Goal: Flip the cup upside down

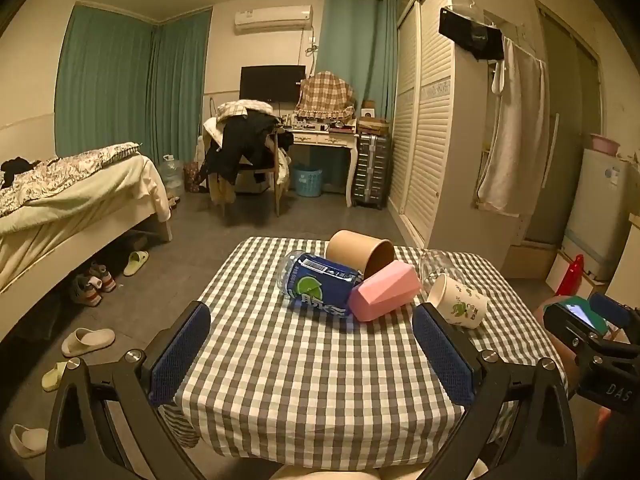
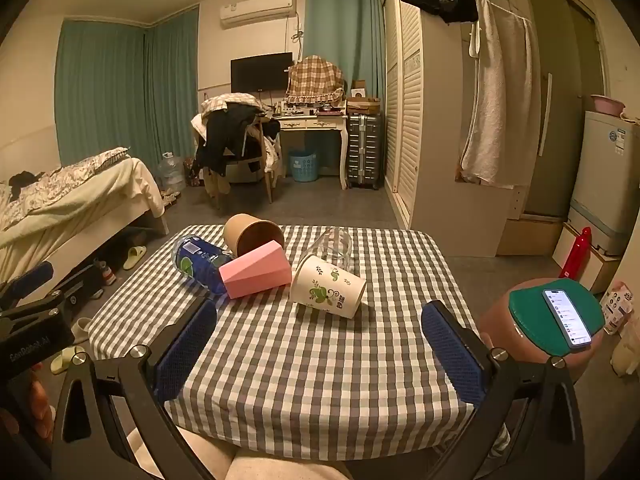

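Left gripper (image 1: 312, 354): jaws spread wide, nothing between the blue pads; it sits at the near edge of the table, low centre of the left wrist view.
Right gripper (image 2: 318, 354): jaws spread wide and empty too, at the near table edge in its own view.
Table (image 2: 320, 380): grey-and-white checked cloth; the near half is bare.
Cups: 5 lie in a cluster at mid-frame, all on their sides except possibly the clear one.
White paper cup (image 2: 327, 286): green leaf print, on its side, mouth toward the lower right of the right wrist view; nearest to the right gripper.
Pink faceted cup (image 2: 256, 270): on its side, touching the blue printed cup (image 2: 200, 262) to its left.
Brown paper cup (image 2: 253, 235): on its side behind the pink one, mouth toward the camera.
Clear glass (image 2: 334, 246): behind the white cup; I cannot tell whether it is upright or inverted.
Stage (judgement): approach, no cup gripped yet; which cup is meant is not settled.
Risk 1: paper wall crushes under a hard pinch.
Risk 2: a cup on its side rolls off when nudged by 1 pad.
Risk 3: reaching deep knocks the packed neighbours or the glass.
Risk 4: the cloth drags with a low pad.
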{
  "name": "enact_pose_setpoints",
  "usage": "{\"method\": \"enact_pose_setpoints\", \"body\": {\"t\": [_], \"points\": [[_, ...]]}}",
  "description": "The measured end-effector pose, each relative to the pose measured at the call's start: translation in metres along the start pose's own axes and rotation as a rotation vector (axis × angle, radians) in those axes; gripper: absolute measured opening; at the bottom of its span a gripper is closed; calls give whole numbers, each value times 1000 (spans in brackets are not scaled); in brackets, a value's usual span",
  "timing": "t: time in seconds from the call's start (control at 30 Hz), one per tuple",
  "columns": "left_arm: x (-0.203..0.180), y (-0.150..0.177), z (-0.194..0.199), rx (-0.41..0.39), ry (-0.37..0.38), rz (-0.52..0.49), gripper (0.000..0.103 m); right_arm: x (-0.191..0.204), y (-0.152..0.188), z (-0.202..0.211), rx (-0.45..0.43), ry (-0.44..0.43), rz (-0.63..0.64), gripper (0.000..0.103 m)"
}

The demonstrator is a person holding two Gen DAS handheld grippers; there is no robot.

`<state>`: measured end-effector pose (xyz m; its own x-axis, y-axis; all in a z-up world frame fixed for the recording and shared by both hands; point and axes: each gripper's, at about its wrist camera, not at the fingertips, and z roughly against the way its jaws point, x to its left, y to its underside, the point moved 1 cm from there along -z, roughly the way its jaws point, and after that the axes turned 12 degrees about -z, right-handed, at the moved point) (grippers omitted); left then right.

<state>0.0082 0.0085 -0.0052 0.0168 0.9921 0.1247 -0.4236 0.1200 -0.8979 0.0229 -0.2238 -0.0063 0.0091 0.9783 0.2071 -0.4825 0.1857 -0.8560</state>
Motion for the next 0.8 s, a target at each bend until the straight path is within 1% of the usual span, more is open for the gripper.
{"method": "enact_pose_setpoints", "body": {"t": [0.8], "points": [[-5,2,-1,6,5,-7,103,-2,3,0,11,2,7,103]]}}
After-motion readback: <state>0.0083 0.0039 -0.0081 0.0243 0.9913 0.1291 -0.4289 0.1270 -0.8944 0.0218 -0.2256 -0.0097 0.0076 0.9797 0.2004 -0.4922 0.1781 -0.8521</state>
